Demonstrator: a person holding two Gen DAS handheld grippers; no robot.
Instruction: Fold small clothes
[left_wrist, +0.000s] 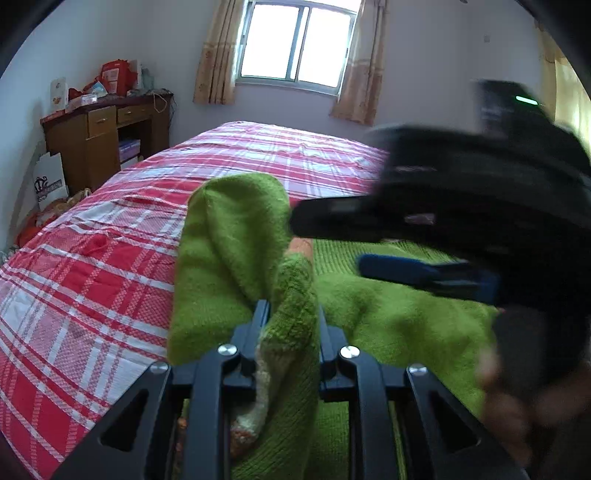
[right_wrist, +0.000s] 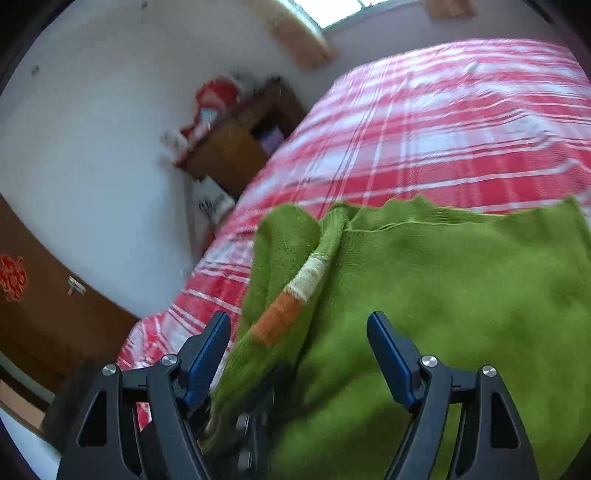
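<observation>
A green knitted sweater (left_wrist: 388, 314) with an orange and white striped cuff lies on the red plaid bed. My left gripper (left_wrist: 291, 314) is shut on the sweater's sleeve and holds it lifted, so the sleeve (left_wrist: 236, 236) stands up in a fold. My right gripper (right_wrist: 299, 332) is open above the sweater (right_wrist: 461, 295), its blue pads either side of the striped cuff (right_wrist: 295, 299) without touching it. The right gripper also shows blurred in the left wrist view (left_wrist: 332, 240), close over the sweater.
The red and white plaid bedspread (left_wrist: 92, 266) covers the bed all around the sweater. A wooden desk (left_wrist: 103, 136) with red bags stands by the far left wall. A window with curtains (left_wrist: 295, 44) is at the back. A brown door (right_wrist: 44, 314) is on the left.
</observation>
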